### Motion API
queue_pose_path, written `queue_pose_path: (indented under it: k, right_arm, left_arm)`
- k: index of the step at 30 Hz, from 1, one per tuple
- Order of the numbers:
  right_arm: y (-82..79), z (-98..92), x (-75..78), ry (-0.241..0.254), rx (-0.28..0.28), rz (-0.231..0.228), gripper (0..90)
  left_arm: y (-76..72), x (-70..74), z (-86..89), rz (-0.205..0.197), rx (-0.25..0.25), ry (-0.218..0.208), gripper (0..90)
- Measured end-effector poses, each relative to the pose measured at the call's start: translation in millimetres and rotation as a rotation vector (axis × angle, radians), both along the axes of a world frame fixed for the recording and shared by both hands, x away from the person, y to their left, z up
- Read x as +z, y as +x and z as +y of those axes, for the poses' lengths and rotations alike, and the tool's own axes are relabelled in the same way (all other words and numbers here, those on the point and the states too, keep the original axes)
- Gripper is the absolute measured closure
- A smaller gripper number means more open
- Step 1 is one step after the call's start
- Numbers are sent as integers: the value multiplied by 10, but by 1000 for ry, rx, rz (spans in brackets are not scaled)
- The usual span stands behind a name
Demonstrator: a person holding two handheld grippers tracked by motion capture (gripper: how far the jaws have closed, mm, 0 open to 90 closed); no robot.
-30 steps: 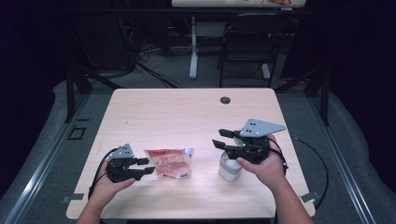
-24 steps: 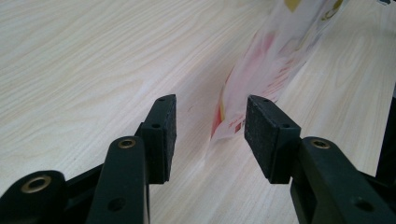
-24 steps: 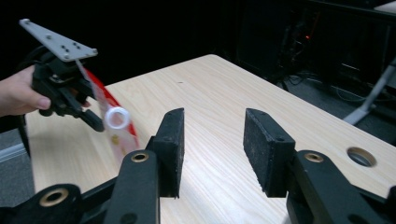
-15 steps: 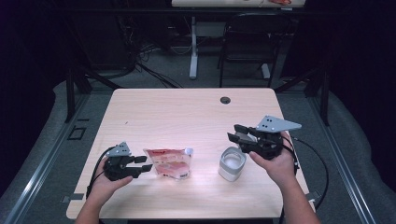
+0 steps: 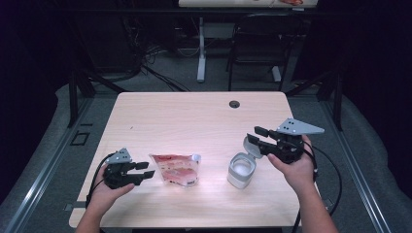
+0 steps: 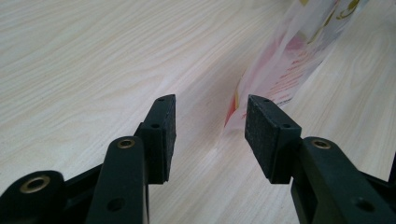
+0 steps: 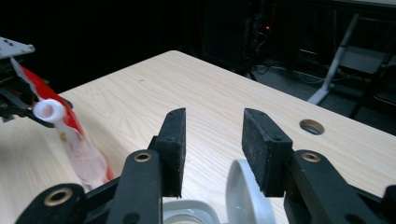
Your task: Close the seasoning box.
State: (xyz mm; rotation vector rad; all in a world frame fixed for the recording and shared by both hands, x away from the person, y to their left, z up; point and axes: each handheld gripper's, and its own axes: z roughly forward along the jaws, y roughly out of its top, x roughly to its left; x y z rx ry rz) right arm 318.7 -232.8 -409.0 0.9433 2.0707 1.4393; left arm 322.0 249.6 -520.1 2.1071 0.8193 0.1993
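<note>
On the pale wooden table point(image 5: 194, 116) a person works with a gripper in each hand. The left gripper point(image 5: 145, 170) lies low near the front left of the table, its jaws spread apart with nothing pinched, pointing at the edge of a red and clear plastic pouch point(image 5: 176, 169) that lies flat just beside it. In the left gripper view the pouch's corner point(image 6: 285, 74) sits just past the open pads point(image 6: 164, 130), between them in line but not squeezed; I cannot tell whether one pad brushes it. The pouch has a small white spout point(image 5: 196, 157) at its far right corner, which in the right gripper view point(image 7: 49, 110) shows as a white ring. A little to the right of the pouch stands a small white container point(image 5: 241, 170) with its flip lid point(image 5: 251, 144) swung open and tilted back (the inside looks pale and glassy). The right gripper point(image 5: 257, 137) hovers just above and behind that lid, held off the table in the right hand point(image 5: 294, 167); its jaws have just been closing a little, yet a clear gap remains and nothing is clamped. In the right gripper view the lid's rim point(image 7: 243, 196) rises below the pads point(image 7: 259, 140), close but apart from them. A dark round hole point(image 5: 234, 104) sits near the table's far edge.
</note>
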Motion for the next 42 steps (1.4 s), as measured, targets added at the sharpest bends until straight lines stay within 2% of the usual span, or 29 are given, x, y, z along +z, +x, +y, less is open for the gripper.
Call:
queue_pose_path:
  k: [7, 15, 20, 22, 30, 42]
  right_arm:
    - [26, -133, -38, 0, -64, 2, 665]
    - [53, -311, -175, -2, -150, 41, 839]
    - [83, -407, -290, 2, -187, 68, 900]
    - [92, -436, -328, 2, -195, 80, 900]
    - [112, -448, -441, 5, -190, 116, 900]
    - [14, -332, -530, 15, -136, 124, 900]
  left_arm:
    - [-16, 4, 18, 0, 8, -6, 533]
    - [-23, 7, 29, 0, 15, -4, 531]
    - [-19, 4, 35, -2, 19, 4, 531]
    - [-22, 0, 36, -2, 27, -8, 531]
    - [-22, 4, 48, -8, 31, -6, 531]
    - [-26, 1, 65, -9, 35, -3, 531]
